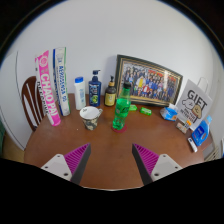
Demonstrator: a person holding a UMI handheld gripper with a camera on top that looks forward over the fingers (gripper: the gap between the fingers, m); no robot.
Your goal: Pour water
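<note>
A green bottle [122,111] stands upright on the brown wooden table [110,155], well beyond my fingers. A small white cup [91,115] stands to its left, a short way apart. My gripper [110,160] is open and empty, with its pink-padded fingers [77,157] wide apart over bare table. Nothing is between them.
Against the back wall stand pink and white books [47,88], a white bottle [80,94], a blue-topped bottle [95,89], a dark bottle [109,94] and a framed photo [150,82]. A gift box [193,103] and blue items [201,131] lie at the right. A chair [30,100] is at the left.
</note>
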